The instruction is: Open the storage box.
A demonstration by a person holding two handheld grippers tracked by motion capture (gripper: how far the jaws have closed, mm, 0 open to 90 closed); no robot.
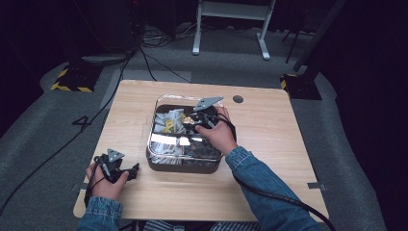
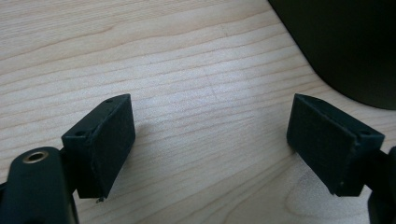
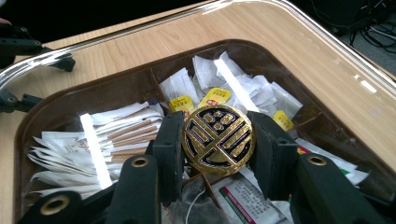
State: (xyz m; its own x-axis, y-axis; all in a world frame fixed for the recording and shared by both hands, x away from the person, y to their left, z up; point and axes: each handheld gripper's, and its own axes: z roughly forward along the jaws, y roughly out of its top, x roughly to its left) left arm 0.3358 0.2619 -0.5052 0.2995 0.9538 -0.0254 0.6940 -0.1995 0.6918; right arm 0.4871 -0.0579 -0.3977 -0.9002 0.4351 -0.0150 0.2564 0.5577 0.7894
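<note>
Clamping a round gold-and-black knob [image 3: 218,139] between its jaws, the right gripper [image 1: 201,119] sits over the middle of the dark compartmented box [image 1: 185,165], and the knob appears to belong to a clear lid [image 3: 327,35], whose rim curves round from about 9 o'clock to 3 o'clock in the right gripper view. Straight beneath lie sachets [image 3: 112,128]. At roughly 8 o'clock from the box on the table [image 1: 269,125], the left gripper [image 1: 126,174] rests open and empty, so the right hand is nearer.
</note>
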